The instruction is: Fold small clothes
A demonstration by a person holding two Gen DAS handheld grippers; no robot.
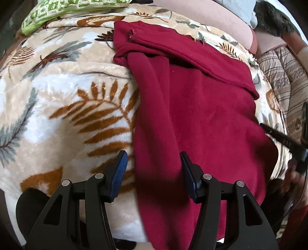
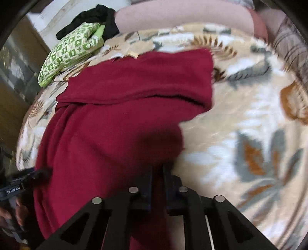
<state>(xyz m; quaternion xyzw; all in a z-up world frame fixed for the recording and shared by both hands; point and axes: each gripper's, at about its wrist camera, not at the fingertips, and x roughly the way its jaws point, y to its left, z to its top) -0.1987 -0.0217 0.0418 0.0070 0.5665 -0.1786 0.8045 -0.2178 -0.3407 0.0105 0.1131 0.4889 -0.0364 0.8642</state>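
Observation:
A dark red fleece garment (image 1: 202,107) lies on a leaf-patterned blanket (image 1: 63,107), with its far part folded over itself. My left gripper (image 1: 154,159) is open above the garment's near left edge, and nothing is between its blue pads (image 1: 120,169). In the right wrist view the same garment (image 2: 125,107) fills the middle and left. My right gripper (image 2: 157,169) is shut on the garment's near right edge, and the red cloth covers its fingertips. The right gripper also shows at the right edge of the left wrist view (image 1: 288,142).
A green patterned pillow (image 2: 71,52) and a black cloth (image 2: 96,17) lie at the far left of the bed. A pink pillow (image 2: 182,17) and a striped brown quilt (image 1: 284,77) lie at the far right. The blanket (image 2: 250,134) extends to the right of the garment.

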